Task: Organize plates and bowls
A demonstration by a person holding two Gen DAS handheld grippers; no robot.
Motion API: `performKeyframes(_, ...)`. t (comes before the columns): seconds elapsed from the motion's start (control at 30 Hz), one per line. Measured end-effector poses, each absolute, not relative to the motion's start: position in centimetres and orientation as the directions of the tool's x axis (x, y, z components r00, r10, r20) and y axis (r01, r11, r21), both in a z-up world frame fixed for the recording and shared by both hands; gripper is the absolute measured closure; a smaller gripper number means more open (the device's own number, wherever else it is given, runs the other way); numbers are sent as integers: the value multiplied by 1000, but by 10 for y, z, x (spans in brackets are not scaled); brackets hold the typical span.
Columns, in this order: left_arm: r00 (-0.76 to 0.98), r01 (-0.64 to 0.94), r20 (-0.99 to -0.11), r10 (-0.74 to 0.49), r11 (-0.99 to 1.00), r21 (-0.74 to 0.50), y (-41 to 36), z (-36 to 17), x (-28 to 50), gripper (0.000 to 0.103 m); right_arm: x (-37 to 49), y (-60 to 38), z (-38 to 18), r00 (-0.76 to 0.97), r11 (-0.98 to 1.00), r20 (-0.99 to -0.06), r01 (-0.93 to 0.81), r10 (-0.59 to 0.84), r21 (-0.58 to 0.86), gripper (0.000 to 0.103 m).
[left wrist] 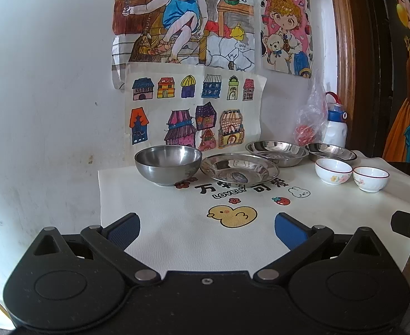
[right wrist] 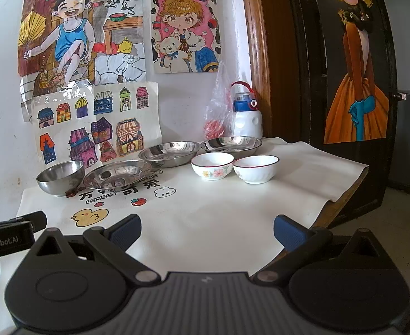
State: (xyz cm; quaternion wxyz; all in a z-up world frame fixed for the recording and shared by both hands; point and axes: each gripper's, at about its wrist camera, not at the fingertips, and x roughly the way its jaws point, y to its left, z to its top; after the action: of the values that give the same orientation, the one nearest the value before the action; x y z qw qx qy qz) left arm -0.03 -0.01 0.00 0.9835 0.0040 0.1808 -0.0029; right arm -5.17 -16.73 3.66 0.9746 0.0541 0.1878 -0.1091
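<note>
White table mat (left wrist: 177, 240) printed with a yellow duck (left wrist: 232, 216), a strawberry, a rabbit and the word LOVELY; the duck serves as landmark for all items. Beyond the duck and to its left: one deep stainless steel bowl (left wrist: 168, 164), upright, standing at the edge of the printed lettering. Directly beyond the duck: first shallow steel plate (left wrist: 239, 169), just beside the steel bowl, resting over the top of the lettering. Further beyond the duck and to its right: second steel plate (left wrist: 276, 152), close behind the first (whether the rims touch cannot be told). Further right again: third steel plate (left wrist: 330, 152), against the wall end of the mat. Right of the duck, in front of the second and third plates: two white ceramic bowls with red rims, the floral bowl (right wrist: 212, 165) nearer the duck, the plain white bowl (right wrist: 256, 168) just beside it on the far side, both upright. Behind the third plate: a white water bottle (right wrist: 246, 117) with blue and red cap, and a clear plastic bag (right wrist: 219, 111) with red contents. Wall behind carries children's drawings. Left gripper (left wrist: 207, 227): jaws spread wide, nothing between them, hovering over the mat on the near side of the duck. Right gripper (right wrist: 207, 228): likewise spread and unloaded, over bare mat to the right of the duck.
</note>
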Motion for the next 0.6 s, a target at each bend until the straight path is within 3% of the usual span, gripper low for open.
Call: performKeyframes(0.6,937,9,-351,-4,1000,11,0,4,1,1,-50,-167,37,910,973,-372,221,-184,60,0)
